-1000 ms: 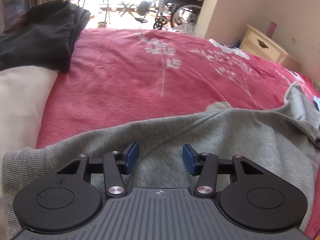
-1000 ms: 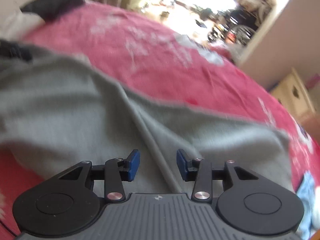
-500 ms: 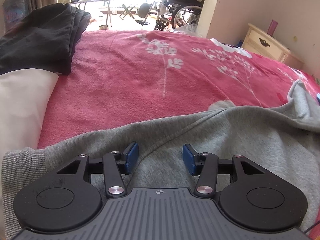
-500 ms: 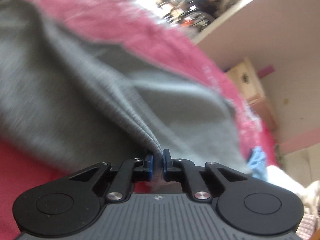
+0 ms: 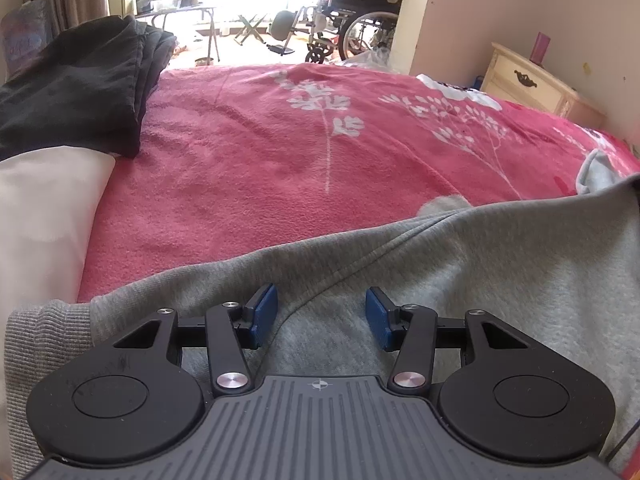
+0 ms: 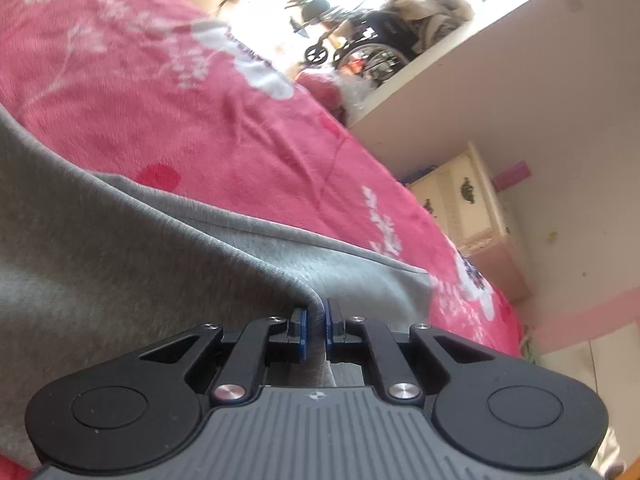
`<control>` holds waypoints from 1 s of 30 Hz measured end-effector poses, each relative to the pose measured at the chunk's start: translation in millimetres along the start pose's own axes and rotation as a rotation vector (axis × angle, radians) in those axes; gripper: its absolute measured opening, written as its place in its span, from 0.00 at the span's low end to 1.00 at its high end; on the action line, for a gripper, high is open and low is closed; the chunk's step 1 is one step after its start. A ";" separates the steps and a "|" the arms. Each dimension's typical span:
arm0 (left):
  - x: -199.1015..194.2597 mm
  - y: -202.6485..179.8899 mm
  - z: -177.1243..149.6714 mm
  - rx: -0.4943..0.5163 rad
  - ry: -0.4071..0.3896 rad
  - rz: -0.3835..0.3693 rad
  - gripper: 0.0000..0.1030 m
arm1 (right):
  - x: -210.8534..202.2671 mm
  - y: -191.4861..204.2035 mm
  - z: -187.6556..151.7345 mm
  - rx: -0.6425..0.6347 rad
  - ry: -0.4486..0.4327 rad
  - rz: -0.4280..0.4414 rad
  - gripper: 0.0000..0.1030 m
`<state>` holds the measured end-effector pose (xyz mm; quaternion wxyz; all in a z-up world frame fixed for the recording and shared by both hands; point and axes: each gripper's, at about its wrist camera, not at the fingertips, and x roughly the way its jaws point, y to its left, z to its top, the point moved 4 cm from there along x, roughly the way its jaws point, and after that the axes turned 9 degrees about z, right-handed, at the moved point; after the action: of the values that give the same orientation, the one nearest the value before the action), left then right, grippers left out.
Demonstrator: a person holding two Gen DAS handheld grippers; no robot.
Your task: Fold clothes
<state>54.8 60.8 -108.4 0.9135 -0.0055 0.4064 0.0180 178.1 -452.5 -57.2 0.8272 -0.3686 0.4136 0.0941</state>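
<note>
Sweatshirt (image 5: 460, 280), grey, spread across the near part of a bed covered by a red blanket (image 5: 260, 168) printed with white plant motifs. Left tongs (image 5: 321, 314): blue pads (image 5: 264, 312) stand apart, nothing clamped; the grey cloth lies beneath and between them, with a raised crease running from between the pads toward 2 o'clock. The ribbed hem (image 5: 44, 332) of the garment sits at 9 o'clock of these tongs, at the frame's left edge.

Right tongs (image 6: 316, 334): pads drawn together and clamped on a pinched ridge of the sweatshirt (image 6: 140, 264), which rises to a peak at the tips and falls away toward 9 o'clock and 3 o'clock. The red blanket (image 6: 200, 112) shows beyond the cloth's edge, from 10 to 2 o'clock.

Surroundings, left view: a pile of black clothes (image 5: 76, 92) at 10 o'clock, resting partly on a pale pillow (image 5: 44, 216) at 9 o'clock, both well apart from the sweatshirt. A cream bedside cabinet (image 5: 532, 84) at 2 o'clock stands against a pink wall, with a small pink object (image 5: 539, 47) on top; its drawers are closed. A wheelchair (image 5: 352, 16) loaded with bundled fabric stands at 12 o'clock in the bright room beyond the bed, near a folding table (image 5: 176, 4). Nothing lies on the blanket between the tongs and the far edge of the bed.
</note>
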 end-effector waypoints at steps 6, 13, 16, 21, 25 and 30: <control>0.1 -2.0 -1.4 0.019 -0.009 0.008 0.48 | 30.1 10.5 -0.1 -0.012 0.037 0.031 0.08; 0.0 -2.2 -1.8 0.028 -0.012 0.009 0.48 | 39.4 10.3 2.4 0.042 0.019 0.048 0.08; 0.6 -3.7 -2.3 0.038 -0.014 0.016 0.48 | 37.7 6.1 -3.3 0.082 0.020 0.079 0.09; 1.8 -5.5 0.8 0.080 0.007 0.016 0.48 | 16.3 -14.3 -18.0 0.206 -0.005 0.220 0.39; 6.5 -12.1 9.7 0.156 0.060 0.021 0.50 | -22.8 -55.6 -40.5 0.417 -0.117 0.509 0.49; 14.0 -18.5 20.3 0.219 0.136 0.035 0.51 | -30.7 -157.1 -119.5 1.037 -0.290 0.519 0.49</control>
<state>80.0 43.3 -105.3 0.8785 0.1001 0.4671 -0.0109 157.4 -641.8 3.4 0.8971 0.2129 0.3652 0.1284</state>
